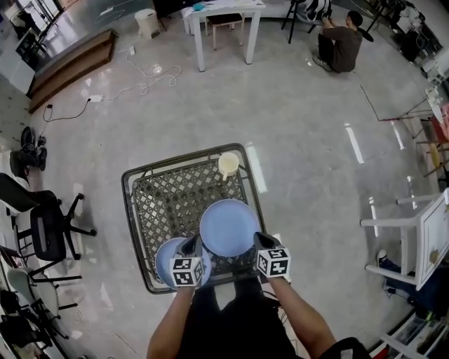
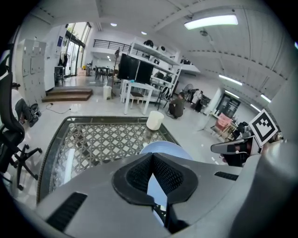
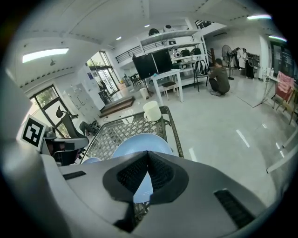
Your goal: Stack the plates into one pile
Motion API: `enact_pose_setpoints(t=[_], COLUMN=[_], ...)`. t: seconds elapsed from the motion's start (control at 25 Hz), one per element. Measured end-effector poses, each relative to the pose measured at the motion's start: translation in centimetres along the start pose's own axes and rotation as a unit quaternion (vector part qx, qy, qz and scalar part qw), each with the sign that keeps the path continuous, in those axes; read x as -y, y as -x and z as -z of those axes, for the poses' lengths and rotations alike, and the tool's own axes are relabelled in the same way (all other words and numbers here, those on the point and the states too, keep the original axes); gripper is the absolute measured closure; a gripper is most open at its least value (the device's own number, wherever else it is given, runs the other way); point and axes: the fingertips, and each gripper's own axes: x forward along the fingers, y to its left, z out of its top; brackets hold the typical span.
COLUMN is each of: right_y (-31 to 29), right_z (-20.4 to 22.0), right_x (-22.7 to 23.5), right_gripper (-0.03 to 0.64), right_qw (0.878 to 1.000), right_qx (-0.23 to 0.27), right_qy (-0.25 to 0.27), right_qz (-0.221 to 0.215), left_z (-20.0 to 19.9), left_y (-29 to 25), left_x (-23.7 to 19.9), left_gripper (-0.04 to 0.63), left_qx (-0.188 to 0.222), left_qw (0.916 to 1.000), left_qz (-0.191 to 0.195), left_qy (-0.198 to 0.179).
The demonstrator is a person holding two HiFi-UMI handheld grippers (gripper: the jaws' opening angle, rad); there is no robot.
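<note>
Pale blue, round: big plate (image 1: 228, 226) beside small plate (image 1: 167, 258); left claw (image 1: 191, 244), right claw (image 1: 260, 240) pressed together, empty.

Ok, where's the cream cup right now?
In the head view, the cream cup stands at the far edge of the lattice table, right of centre, beyond the larger blue plate.

Glossy pale floor (image 1: 309, 126), white table (image 1: 223, 14) far off, black office chair (image 1: 45, 228) at left.

Large blue plate (image 1: 228, 226), smaller one (image 1: 165, 256) (unstacked) beside
</note>
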Motion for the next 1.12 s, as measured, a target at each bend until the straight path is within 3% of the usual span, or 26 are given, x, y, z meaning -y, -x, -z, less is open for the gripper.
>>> enact_pose_setpoints(t=[0.48,0.76,1.12], right_y=[-3.6,-5.0,-6.7], right_z=[2.0,3.5,4.9], right_x=[3.7,4.9,5.8], right_gripper=[0.607,0.606,0.569], right_qw=[0.999,0.997,0.994], right_qx=[-0.050,-0.077,-0.107], right_qy=[0.003,0.005,-0.012], right_qz=[-0.001,0.001,-0.001], left_z=[2.4,3.5,5.3], left_y=[-5.2,-6.8,-8.7], left_x=[-0.7,-2.3,-4.1], left_gripper=[0.580,0.580,0.578], left_qx=[-0.054,-0.066,-0.104], left_qw=[0.9981,0.9959,0.9916], left_qz=[-0.029,-0.061,-0.069], left_qy=[0.003,0.015,0.032])
